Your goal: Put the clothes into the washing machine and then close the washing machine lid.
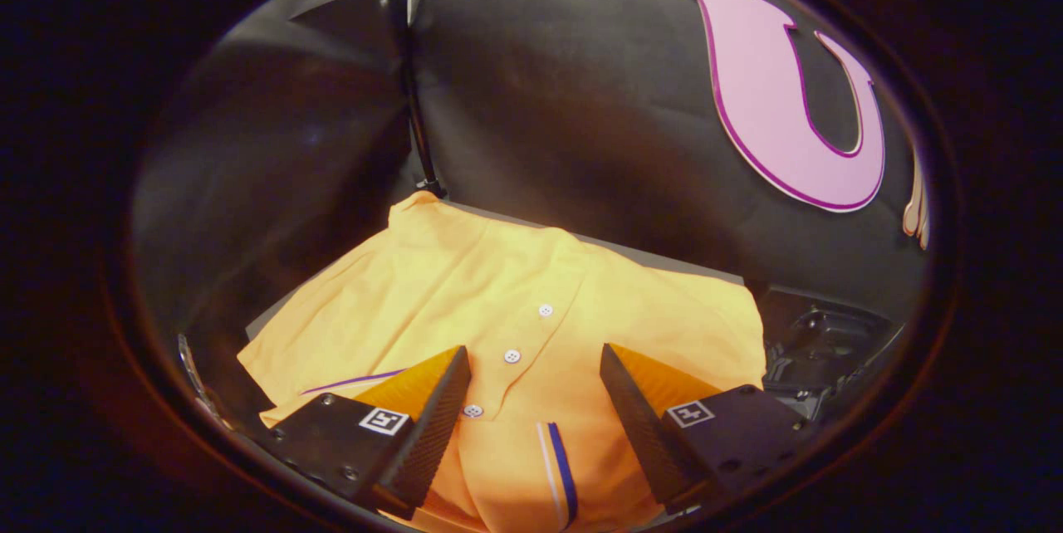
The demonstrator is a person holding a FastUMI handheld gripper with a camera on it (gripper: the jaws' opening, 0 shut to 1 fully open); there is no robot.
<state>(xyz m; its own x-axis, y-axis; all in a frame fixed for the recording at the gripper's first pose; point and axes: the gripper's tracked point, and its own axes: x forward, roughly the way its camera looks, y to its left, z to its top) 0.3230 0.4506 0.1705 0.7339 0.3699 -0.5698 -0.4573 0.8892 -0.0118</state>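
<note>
An orange-yellow shirt [498, 292] with white buttons and a blue-and-white trim lies spread flat on a grey surface, its button row running between my fingers. My gripper [531, 363] hovers just above the shirt's near part, open, with a wide gap between the two fingers and nothing pressed between them. To the right of the shirt, a dark moulded part [822, 350] lies in shadow; I cannot tell what it is.
The black cloth wall rises right behind the shirt. A thin black pole [415, 93] stands at the shirt's far left corner. The grey surface [664, 261] shows as a narrow strip along the shirt's far edge.
</note>
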